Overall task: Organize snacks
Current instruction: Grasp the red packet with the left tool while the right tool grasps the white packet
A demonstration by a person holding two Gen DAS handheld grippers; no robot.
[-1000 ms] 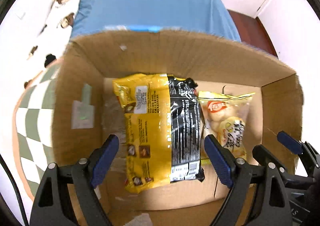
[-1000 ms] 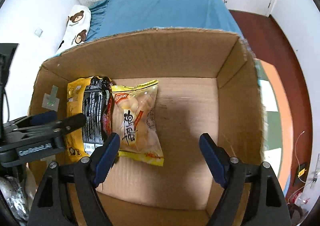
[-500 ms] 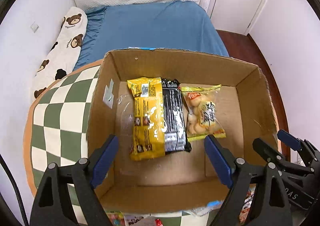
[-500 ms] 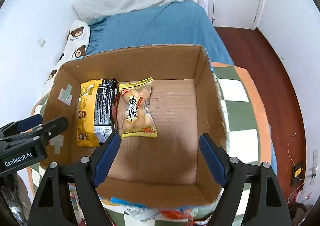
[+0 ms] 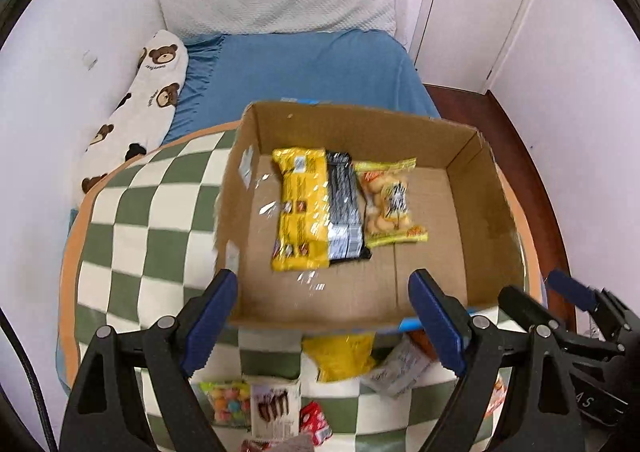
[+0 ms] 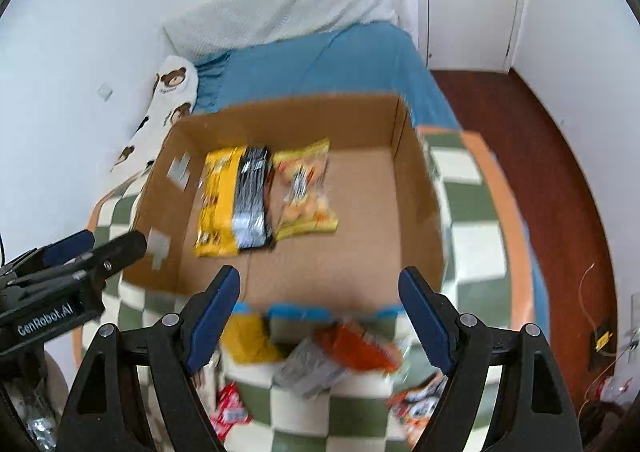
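Now both claws have pulled up and back out of the cardboard box: a second ago each camera looked close down onto the box floor, and now the whole box and the snacks in front of it are in view. The left claw and the right claw both stand released, jaws wide with nothing between them, and that spread is the same across the earlier pictures.

Inside the box, two packets lie side by side on the floor toward its left half: a yellow-and-black packet and, touching its right edge, a clear bag of round snacks. They lie where they lay a second ago. The right half of the box floor is bare.

Outside the box, on the green-and-white checkered surface, more snacks wait just beside the near wall: a yellow packet, a silvery-white packet, an orange-red packet, a bag of coloured sweets and a small red packet. The right view is blurred, so their labels cannot be read.

The retreat suggests the placing step is done and the hands are heading for the next loose snack; most of the task looks still ahead.
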